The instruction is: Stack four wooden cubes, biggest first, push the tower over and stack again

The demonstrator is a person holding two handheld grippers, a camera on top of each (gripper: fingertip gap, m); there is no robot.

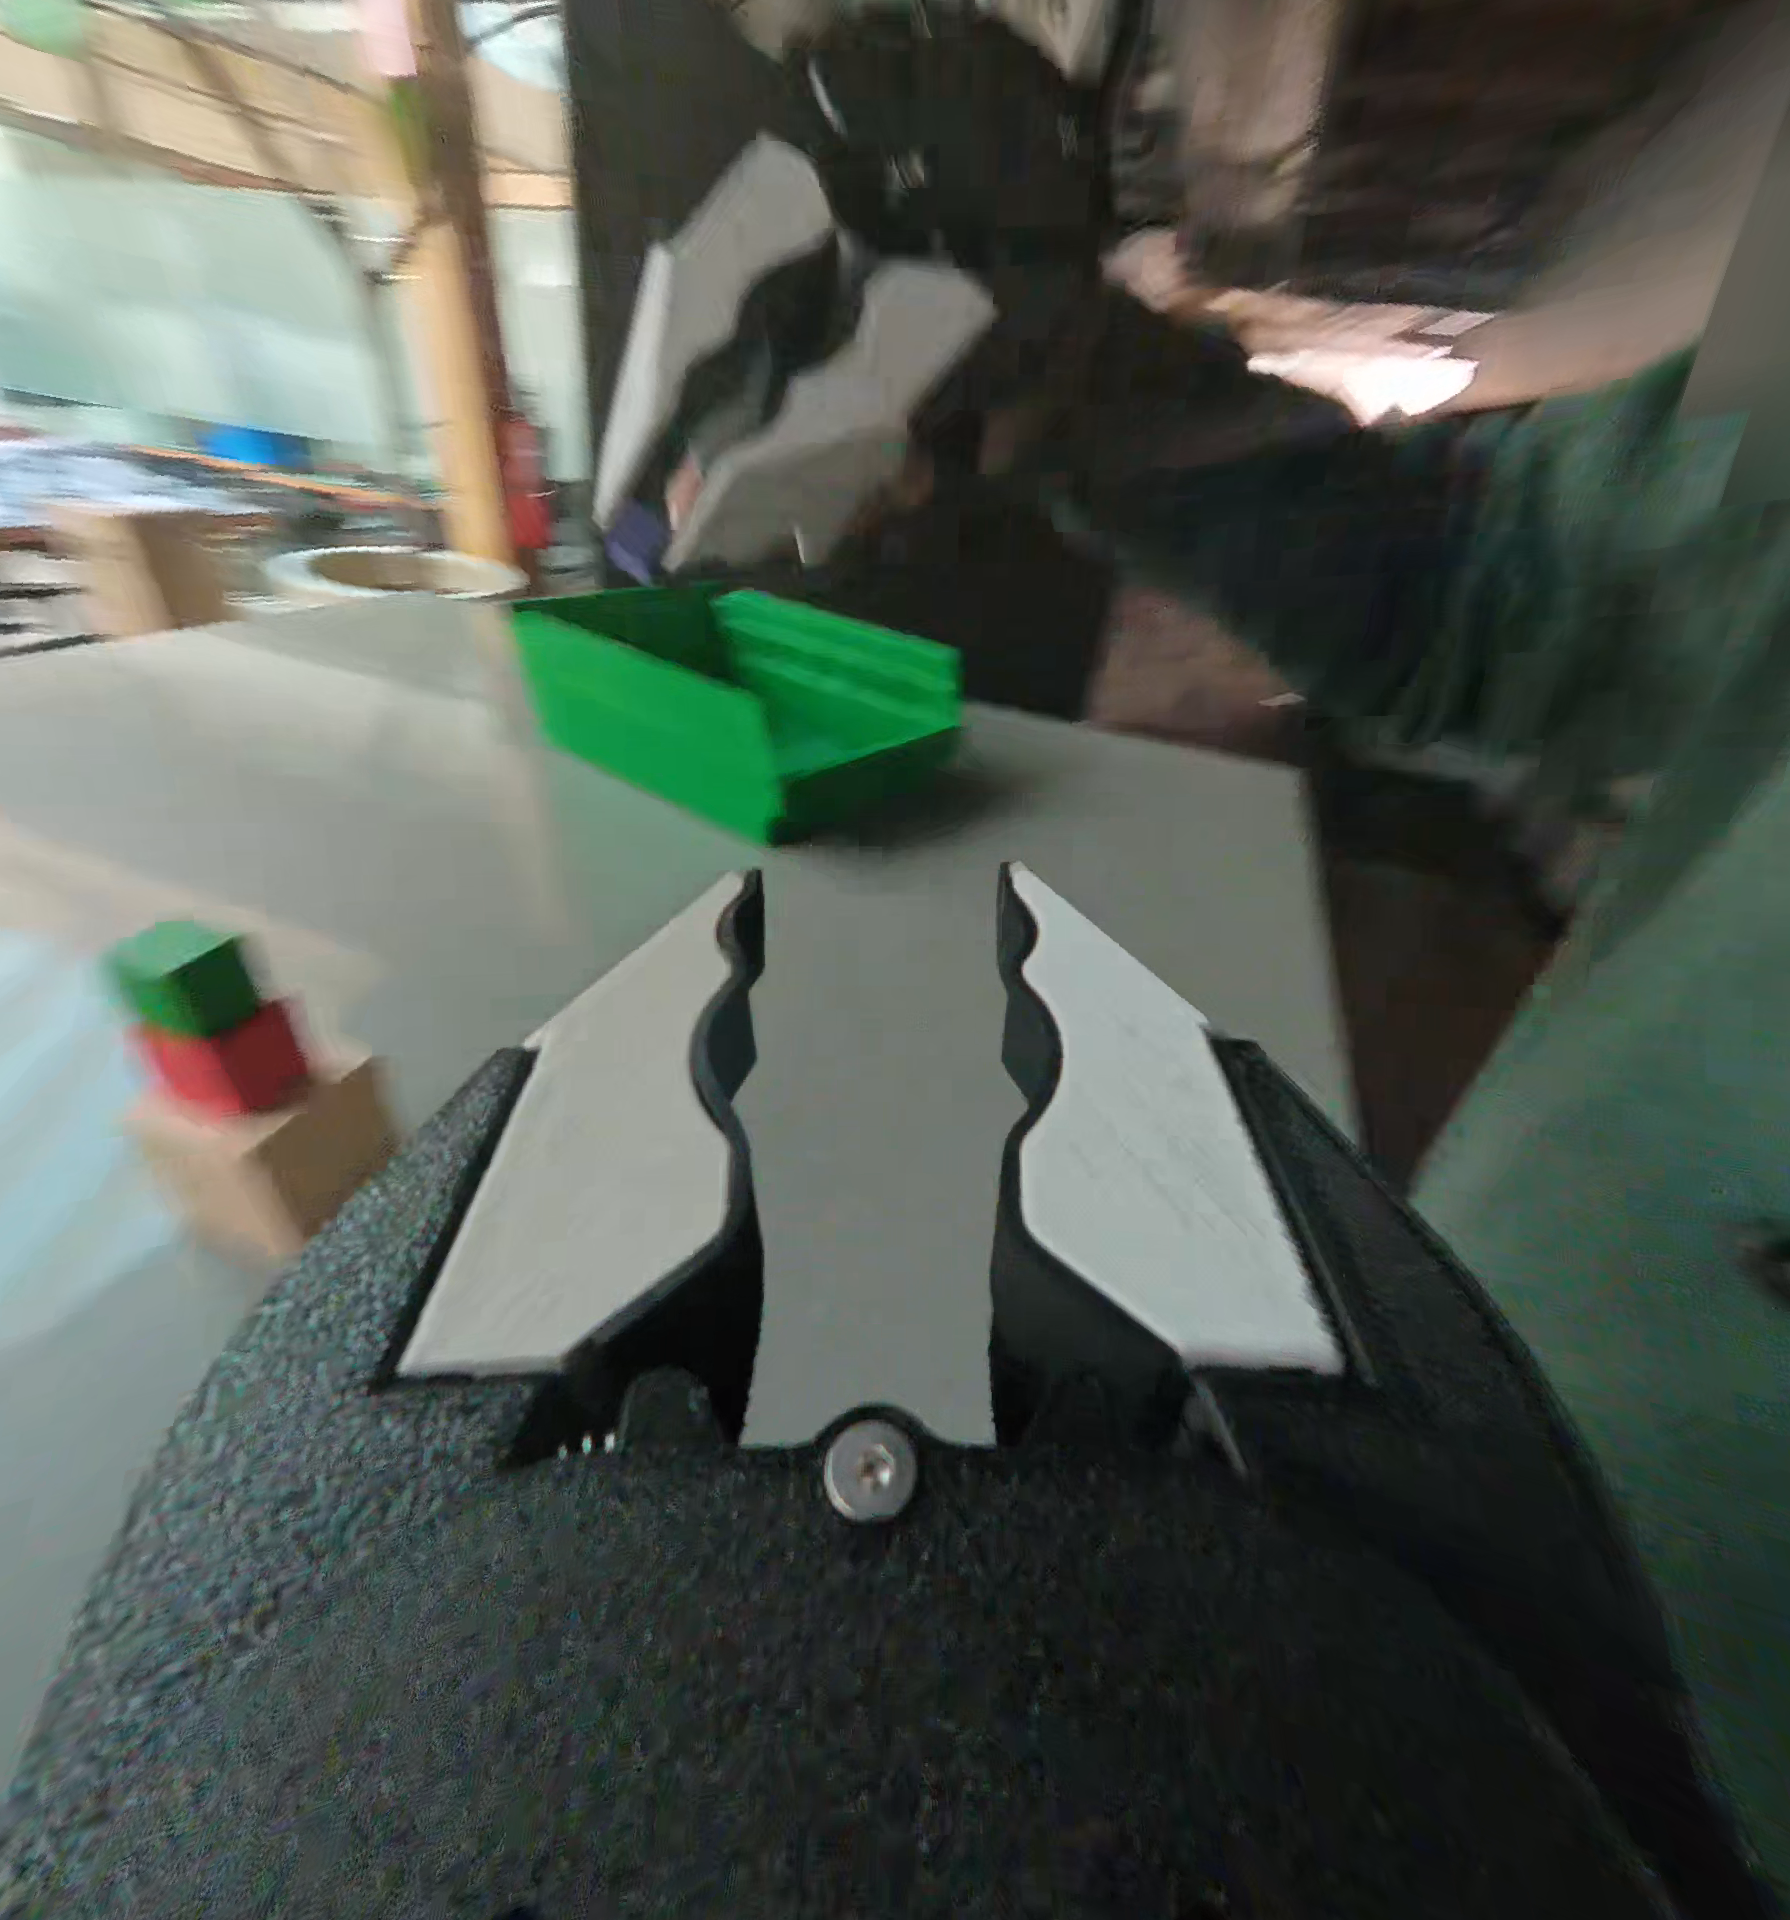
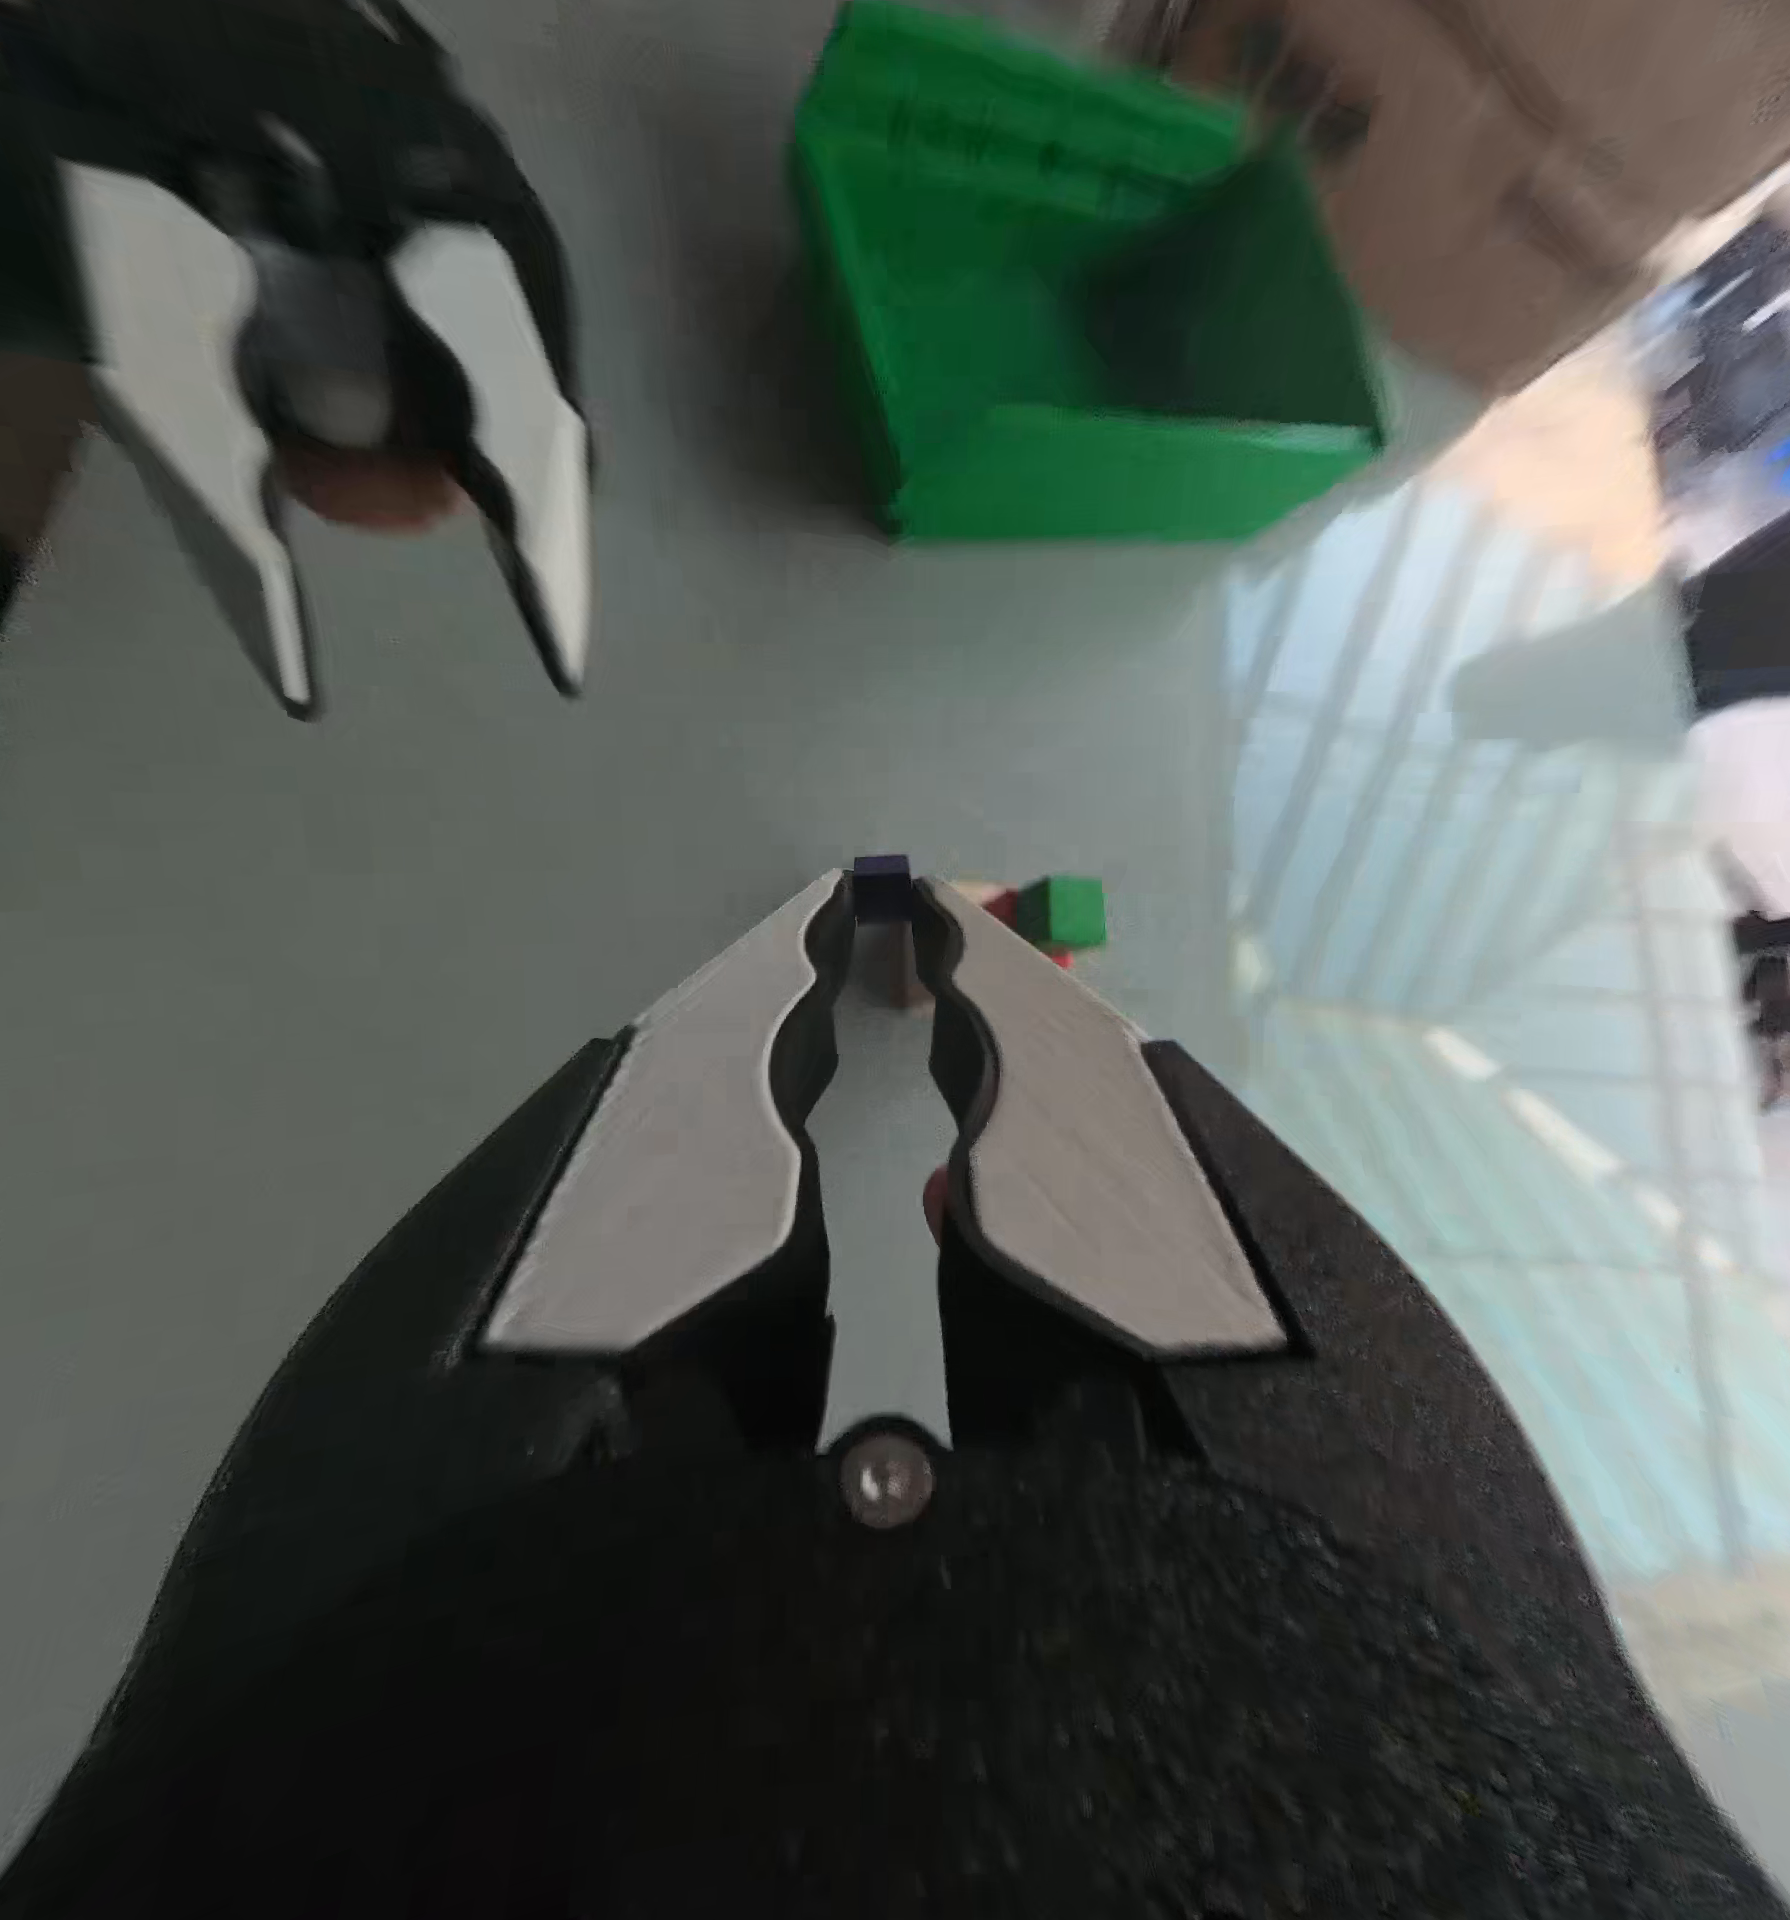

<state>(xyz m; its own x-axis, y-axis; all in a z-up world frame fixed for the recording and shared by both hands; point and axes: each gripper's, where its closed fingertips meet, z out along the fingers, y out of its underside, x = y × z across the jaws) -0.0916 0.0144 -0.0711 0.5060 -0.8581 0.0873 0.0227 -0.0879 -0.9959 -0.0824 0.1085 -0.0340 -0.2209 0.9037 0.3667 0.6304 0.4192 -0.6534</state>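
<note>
The right claw is shut on a small blue block. It pinches the block with just the very tips, so only a little bit of the block is held. The claw is up in the air, over the grey table. Just past the tips is a small stack: a green block on a red block, with a tan block at the bottom. The blue block looks close to the stack, but how high above it is hard to tell, since the pictures are blurry.

The left claw is apart and holds nothing. It hangs low over bare table. The green bin sits in front of it, and the stack is off to its left, well away from the bin.
</note>
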